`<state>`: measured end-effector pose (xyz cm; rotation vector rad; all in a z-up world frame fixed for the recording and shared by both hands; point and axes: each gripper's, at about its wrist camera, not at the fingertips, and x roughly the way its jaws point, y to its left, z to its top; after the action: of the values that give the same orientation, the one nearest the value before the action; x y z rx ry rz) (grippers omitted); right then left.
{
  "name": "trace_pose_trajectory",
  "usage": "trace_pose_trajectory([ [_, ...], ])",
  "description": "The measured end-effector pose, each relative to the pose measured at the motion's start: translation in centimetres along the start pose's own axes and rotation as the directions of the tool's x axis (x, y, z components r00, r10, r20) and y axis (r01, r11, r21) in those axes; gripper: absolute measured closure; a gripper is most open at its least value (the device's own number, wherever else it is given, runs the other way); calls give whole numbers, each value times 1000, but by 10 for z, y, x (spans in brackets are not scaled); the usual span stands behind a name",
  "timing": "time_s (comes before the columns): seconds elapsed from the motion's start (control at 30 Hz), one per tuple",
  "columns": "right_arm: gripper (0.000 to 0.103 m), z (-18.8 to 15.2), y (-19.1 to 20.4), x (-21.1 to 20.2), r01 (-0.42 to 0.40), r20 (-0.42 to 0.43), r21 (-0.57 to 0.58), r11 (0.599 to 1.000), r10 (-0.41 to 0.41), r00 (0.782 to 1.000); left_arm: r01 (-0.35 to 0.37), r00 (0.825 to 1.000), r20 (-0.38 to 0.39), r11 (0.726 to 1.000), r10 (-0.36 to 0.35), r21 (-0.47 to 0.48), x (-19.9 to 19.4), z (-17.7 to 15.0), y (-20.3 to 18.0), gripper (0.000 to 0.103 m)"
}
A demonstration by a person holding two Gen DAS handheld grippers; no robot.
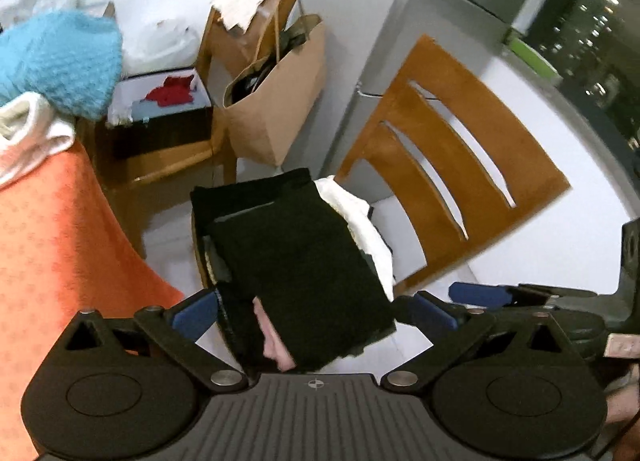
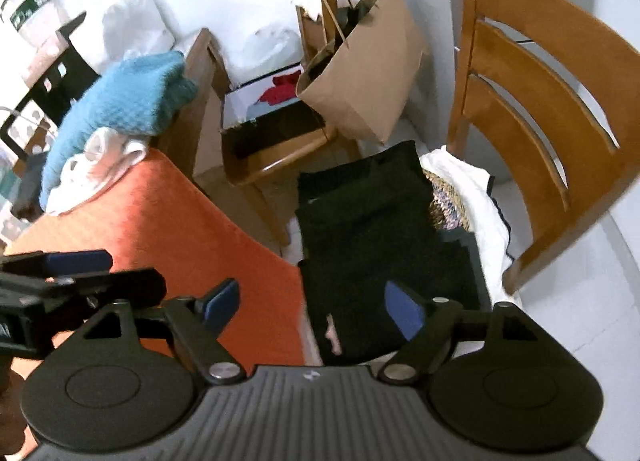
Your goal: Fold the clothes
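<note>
Orange-covered table [image 2: 180,217] at 9 o'clock; folded black garment [image 1: 304,261] stacked on wooden chair [image 1: 452,165]. Left tongs [image 1: 316,315] and right tongs [image 2: 316,307] are spread wide, nothing gripped.

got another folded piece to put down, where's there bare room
The orange cloth is bare from the white clothes toward the grippers. The chair seat is crowded: black folded stack and white garment cover it.

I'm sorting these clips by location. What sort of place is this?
Most likely a lived-in home, perhaps a dining corner: a wooden chair stacked with folded dark clothes, a refrigerator behind, and a table under an orange cloth with a blue knit on it.
</note>
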<state>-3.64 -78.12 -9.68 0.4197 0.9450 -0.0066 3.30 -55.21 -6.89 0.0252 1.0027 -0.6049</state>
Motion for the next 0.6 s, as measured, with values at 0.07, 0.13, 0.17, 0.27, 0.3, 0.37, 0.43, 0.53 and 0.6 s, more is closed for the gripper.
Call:
trace_pose_trajectory([
  [0.07,14,-11,12,-12,17,1,6,1000,-17,1000,-1,1000,-11,1000,1,22,-15,-9,4,0],
  [0.13,10,-20,23,-23,37,3,-1,999,-37,999,-8,1000,-11,1000,9,27,-30,-17,8,0],
  [0.17,8,-25,29,-29,46,4,-5,999,-46,999,-12,1000,-10,1000,13,28,-38,-21,9,0],
  [0.27,0,-36,45,-44,67,15,-30,997,-67,998,-26,1000,-4,999,26,31,-61,-32,15,0],
  [0.3,0,-39,50,-50,70,21,-41,997,-69,997,-32,999,0,999,32,30,-69,-35,17,0],
  [0.37,0,-45,58,-58,78,18,-52,996,-77,997,-57,998,7,998,57,24,-82,-40,22,0],
  [0.43,0,-51,67,-64,90,-6,-52,995,-90,996,-89,996,7,996,89,14,-93,-44,27,0],
  [0.53,0,-66,82,-74,98,8,-38,994,-98,995,-118,993,21,993,118,11,-109,-49,33,0],
  [0.6,0,-76,93,-80,103,16,-28,994,-103,995,-125,992,30,992,124,18,-119,-54,38,0],
])
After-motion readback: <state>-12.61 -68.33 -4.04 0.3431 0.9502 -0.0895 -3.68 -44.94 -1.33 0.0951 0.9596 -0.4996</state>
